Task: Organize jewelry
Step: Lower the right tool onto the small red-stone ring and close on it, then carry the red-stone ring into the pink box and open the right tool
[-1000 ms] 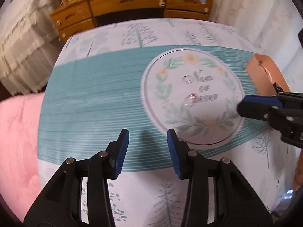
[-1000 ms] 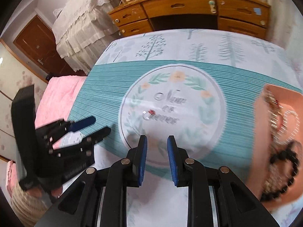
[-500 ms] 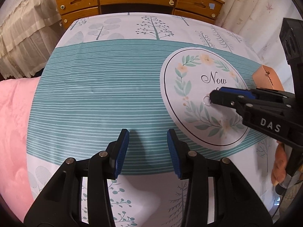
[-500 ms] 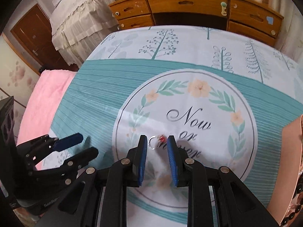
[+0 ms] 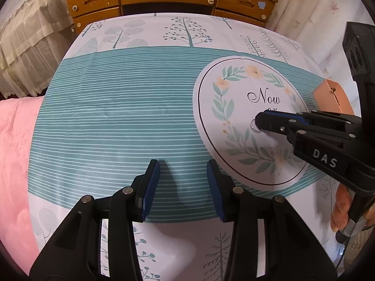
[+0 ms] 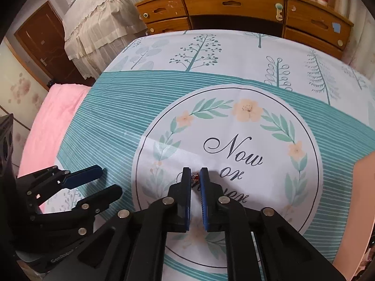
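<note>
A: Grip status?

B: My right gripper (image 6: 195,172), low centre of the right wrist view, has just been closing; its blue pads now pinch the small silver ring with a red stone (image 6: 195,177) on the white printed circle of the teal striped tablecloth (image 6: 112,121).

A: Left?

B: My left gripper (image 5: 183,164), bottom centre, is spread and empty.

A: How to do it well?

B: I'd lift straight, slowly; the ring is tiny and could slip. The peach leather tray (image 5: 334,97), right edge, looks like the destination.

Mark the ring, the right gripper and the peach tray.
ring (image 5: 254,126): left wrist view, silver band beside the tips.
right gripper (image 6: 195,173): right wrist view, between fingertips.
peach tray (image 5: 332,96): left wrist view, outer wall.
</note>
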`<state>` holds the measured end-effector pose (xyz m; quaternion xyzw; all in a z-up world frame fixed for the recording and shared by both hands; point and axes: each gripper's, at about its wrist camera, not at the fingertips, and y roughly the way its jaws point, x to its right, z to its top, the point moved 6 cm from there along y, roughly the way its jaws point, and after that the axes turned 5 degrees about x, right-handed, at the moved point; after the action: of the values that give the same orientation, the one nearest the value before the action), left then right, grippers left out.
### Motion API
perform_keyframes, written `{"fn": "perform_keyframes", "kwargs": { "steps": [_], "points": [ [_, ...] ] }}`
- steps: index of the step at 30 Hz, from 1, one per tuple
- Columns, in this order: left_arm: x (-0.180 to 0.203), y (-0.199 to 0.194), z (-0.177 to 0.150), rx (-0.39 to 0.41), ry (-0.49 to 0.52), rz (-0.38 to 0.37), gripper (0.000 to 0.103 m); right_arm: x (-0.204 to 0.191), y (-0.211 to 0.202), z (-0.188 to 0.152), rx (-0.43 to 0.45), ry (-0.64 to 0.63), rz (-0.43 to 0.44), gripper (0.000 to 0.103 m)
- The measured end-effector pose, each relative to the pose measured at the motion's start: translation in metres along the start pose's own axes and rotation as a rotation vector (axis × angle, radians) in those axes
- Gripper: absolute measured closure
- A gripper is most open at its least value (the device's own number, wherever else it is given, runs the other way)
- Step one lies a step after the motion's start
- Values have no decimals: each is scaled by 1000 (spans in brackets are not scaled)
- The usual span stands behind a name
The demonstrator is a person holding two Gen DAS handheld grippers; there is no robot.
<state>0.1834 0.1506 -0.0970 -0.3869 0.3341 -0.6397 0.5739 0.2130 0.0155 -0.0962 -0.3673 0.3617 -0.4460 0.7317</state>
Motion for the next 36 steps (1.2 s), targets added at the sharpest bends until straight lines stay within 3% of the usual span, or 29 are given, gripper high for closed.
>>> {"fn": "perform_keyframes", "kwargs": {
  "steps": [6, 12, 17, 22, 23, 25, 27, 31, 36],
  "points": [
    [12, -2, 0, -3, 19, 1, 65, 6, -36, -4, 48, 41, 58, 95],
    [42, -15, 0, 24, 72, -15, 65, 33, -107, -13, 139, 84, 77, 95],
    [78, -30, 3, 51, 112, -49, 65, 86, -167, -30, 178, 160, 13, 95],
    [116, -50, 9, 109, 132, -92, 64, 140, -202, -50, 196, 221, -76, 95],
    [124, -54, 12, 122, 127, -102, 63, 150, -206, -54, 196, 236, -89, 95],
    [138, -60, 15, 142, 118, -118, 45, 167, -212, -63, 194, 264, -109, 95],
    [148, -65, 18, 162, 114, -124, 39, 182, -215, -71, 192, 276, -141, 95],
    [171, -72, 20, 175, 119, -136, 34, 199, -213, -80, 181, 299, -182, 95],
    [187, -76, 17, 179, 134, -133, 32, 209, -214, -90, 167, 335, -157, 91]
  ]
}}
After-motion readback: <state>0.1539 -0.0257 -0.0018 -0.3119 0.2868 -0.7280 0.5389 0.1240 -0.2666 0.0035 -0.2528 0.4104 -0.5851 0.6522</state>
